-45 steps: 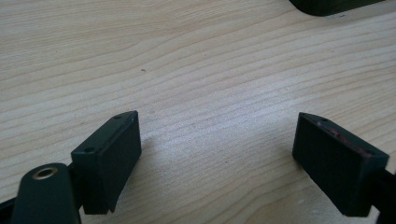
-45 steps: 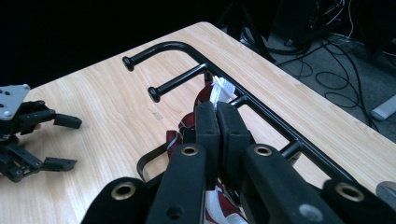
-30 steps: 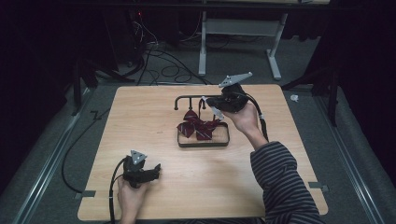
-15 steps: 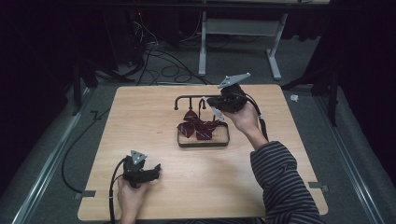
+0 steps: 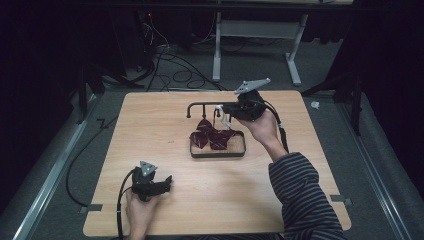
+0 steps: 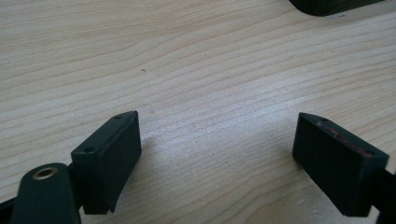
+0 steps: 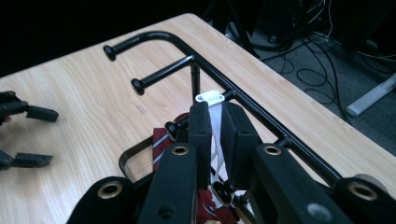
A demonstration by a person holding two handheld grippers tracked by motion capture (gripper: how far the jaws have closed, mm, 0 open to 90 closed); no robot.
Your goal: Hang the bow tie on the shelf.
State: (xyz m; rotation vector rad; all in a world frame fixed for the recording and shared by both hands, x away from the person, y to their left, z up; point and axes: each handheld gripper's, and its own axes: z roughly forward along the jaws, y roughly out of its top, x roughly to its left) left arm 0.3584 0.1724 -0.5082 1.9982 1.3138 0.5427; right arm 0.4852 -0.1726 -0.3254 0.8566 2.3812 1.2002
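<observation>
On a wooden table (image 5: 150, 130), the right gripper (image 7: 215, 126) pinches a white strap (image 7: 215, 122) beside a black rack (image 5: 200, 105), above a tray (image 5: 242, 150) of dark red cloth (image 5: 212, 136). The left gripper (image 5: 167, 181) rests near the front edge, jaws wide apart.

table (image 5: 150, 125): light wood | floor cables (image 5: 165, 55): tangled beyond far edge | white desk frame (image 5: 295, 55): behind table

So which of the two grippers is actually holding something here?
The right gripper, up at the black rack: it is shut on a white strap. The left gripper rests open on bare table.
</observation>
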